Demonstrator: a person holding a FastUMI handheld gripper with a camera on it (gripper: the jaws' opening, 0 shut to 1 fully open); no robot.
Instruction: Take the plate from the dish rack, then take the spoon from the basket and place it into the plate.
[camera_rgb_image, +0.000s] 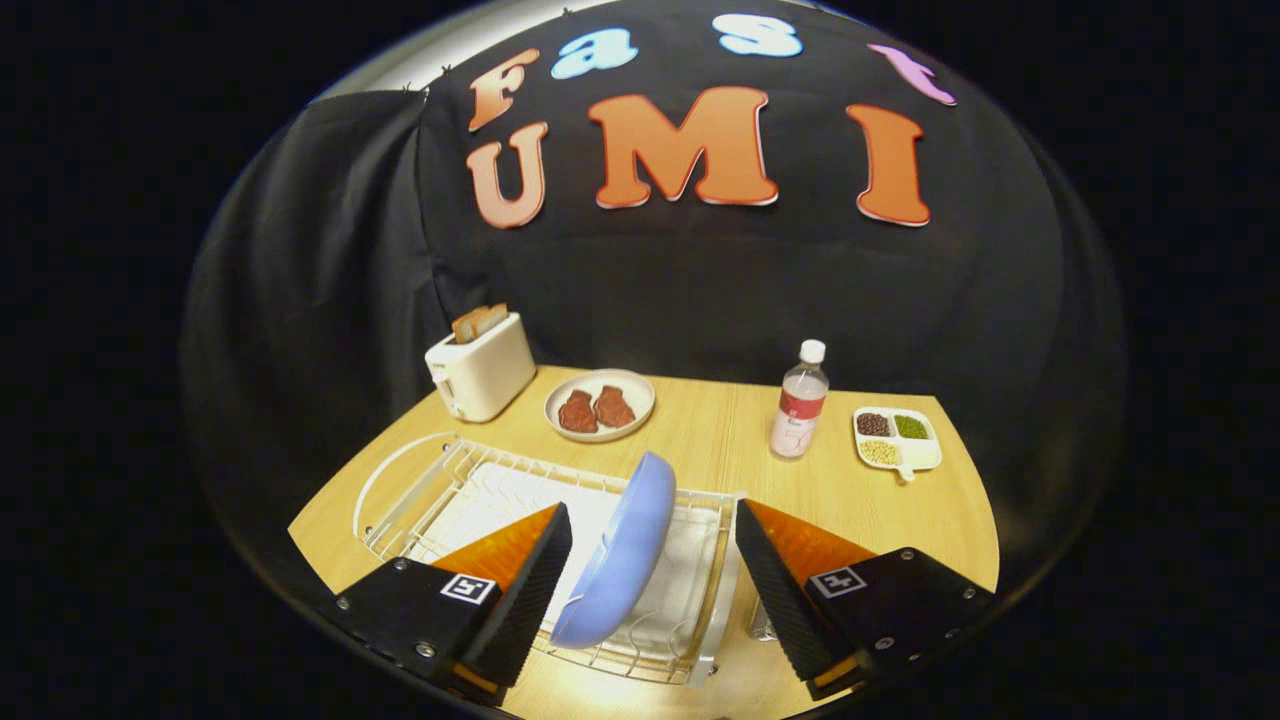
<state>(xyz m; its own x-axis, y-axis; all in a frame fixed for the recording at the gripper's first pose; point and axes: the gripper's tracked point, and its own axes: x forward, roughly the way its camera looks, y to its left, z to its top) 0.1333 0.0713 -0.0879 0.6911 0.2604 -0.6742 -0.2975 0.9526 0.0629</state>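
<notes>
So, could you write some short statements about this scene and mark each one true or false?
1. The blue plate stands on edge in the white wire dish rack. True.
2. The gripper is shut on the plate. False: its fingers are open, one on each side of it.
3. The white toaster holds bread slices. True.
4. The clear plastic bottle lies on its side. False: it stands upright.
5. The round beige plate beyond the rack is bare. False: it holds two brown pieces of food.
</notes>
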